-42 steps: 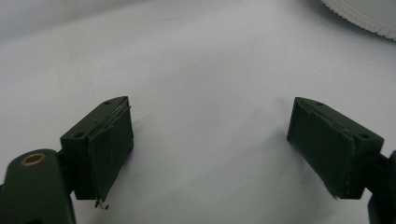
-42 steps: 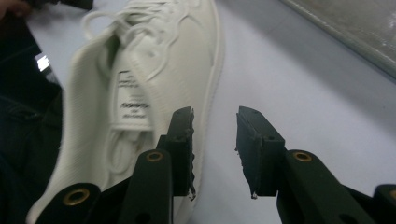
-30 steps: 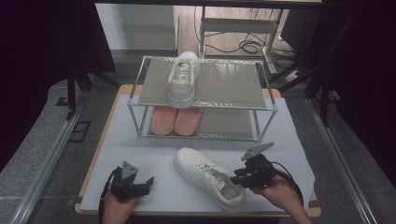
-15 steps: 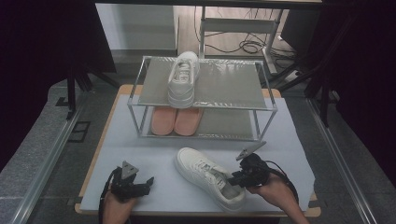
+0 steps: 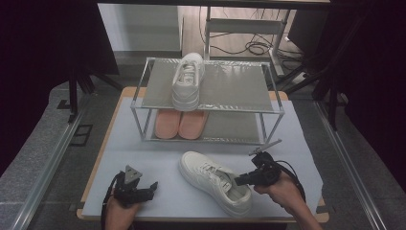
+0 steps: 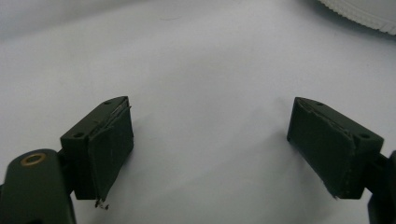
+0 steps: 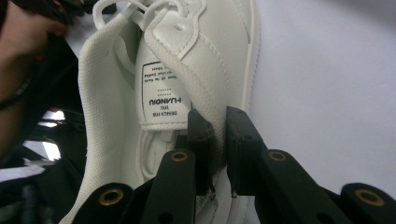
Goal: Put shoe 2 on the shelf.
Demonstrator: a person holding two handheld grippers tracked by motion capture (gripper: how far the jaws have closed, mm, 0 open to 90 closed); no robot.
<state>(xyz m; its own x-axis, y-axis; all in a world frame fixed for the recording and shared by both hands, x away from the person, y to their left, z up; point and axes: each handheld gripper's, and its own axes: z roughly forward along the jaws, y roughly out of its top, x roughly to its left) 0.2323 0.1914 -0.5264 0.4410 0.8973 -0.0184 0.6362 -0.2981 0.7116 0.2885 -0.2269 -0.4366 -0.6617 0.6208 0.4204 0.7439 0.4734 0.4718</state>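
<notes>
Black jaws of the right gripper (image 7: 215, 154) are pinched on the collar wall of a white sneaker (image 5: 215, 181), which lies on the table in front of the shelf rack (image 5: 143, 103). Left gripper (image 6: 210, 144) rests jaws spread, holding nothing, nearer the person than the rack. Its mate (image 5: 187, 80) already stands on the rack's top tier; pink slippers (image 5: 181, 123) sit below. Judged half done: one shoe remains. Pale mat (image 5: 134, 143) covers the table; cables (image 5: 258, 47) trail on the floor beyond the rack.

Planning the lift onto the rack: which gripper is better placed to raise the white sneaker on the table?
Right. The right gripper is clamped on the white sneaker's collar; the left gripper is open over bare table.
</notes>
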